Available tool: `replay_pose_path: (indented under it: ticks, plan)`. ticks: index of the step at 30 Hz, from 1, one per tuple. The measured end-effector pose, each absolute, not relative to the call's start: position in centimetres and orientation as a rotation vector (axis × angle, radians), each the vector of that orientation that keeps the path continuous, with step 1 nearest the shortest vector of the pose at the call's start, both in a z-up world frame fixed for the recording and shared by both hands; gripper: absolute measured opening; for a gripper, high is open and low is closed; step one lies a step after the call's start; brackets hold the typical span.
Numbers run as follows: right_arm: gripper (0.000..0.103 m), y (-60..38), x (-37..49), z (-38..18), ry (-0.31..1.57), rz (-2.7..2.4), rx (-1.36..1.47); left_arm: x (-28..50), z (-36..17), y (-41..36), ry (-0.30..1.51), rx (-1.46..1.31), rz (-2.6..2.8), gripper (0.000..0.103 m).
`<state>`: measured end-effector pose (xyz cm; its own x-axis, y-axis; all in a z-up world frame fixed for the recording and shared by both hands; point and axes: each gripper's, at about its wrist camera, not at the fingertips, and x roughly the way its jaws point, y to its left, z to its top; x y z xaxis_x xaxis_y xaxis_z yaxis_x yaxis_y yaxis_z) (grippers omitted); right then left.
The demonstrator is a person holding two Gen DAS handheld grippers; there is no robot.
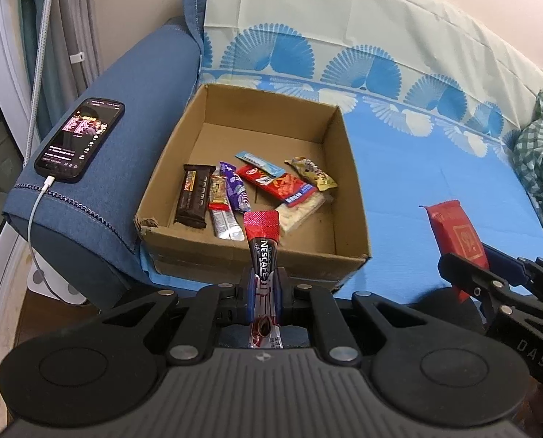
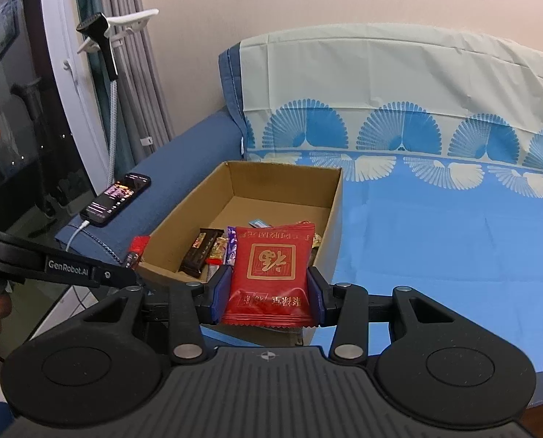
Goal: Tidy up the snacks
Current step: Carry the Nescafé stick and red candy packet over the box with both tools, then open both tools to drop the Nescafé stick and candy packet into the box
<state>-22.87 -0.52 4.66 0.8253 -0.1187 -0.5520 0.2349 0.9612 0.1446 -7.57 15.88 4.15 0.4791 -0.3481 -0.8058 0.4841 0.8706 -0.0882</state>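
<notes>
A cardboard box (image 1: 348,168) sits on the blue sofa cover and holds several snack packets (image 1: 271,182). My left gripper (image 1: 263,294) is shut on a red-topped Nescafe stick (image 1: 262,252), held upright just before the box's near wall. My right gripper (image 2: 268,294) is shut on a red square snack packet (image 2: 271,270), held in front of the box (image 2: 335,197). From the left wrist view that red packet (image 1: 454,233) and the right gripper (image 1: 468,273) show at the right edge. The left gripper's arm (image 2: 70,268) and the stick's red top (image 2: 138,244) show at left in the right wrist view.
A phone (image 1: 80,138) on a charging cable lies on the blue armrest (image 1: 136,109) left of the box. A green checked cloth (image 1: 538,157) lies at the far right. The sofa back carries a pale cover with blue fan prints (image 2: 399,127). A phone holder arm (image 2: 103,36) stands near the curtain.
</notes>
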Motion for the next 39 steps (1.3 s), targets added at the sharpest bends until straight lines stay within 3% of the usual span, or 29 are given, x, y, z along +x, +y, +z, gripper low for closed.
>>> replay_pose_path:
  ticks: [18,39]
  plan:
    - [0.046,-3.9,-12.1,2.7,0.659,-0.163,0.264,4.0,2.2,12.1,0.987,0.179,-0.470,0.011]
    - [0.047,-8.2,0.5,-3.7,0.742,-0.162,0.249,15.2,-6.3,7.0,1.100,0.262,-0.408,0.012]
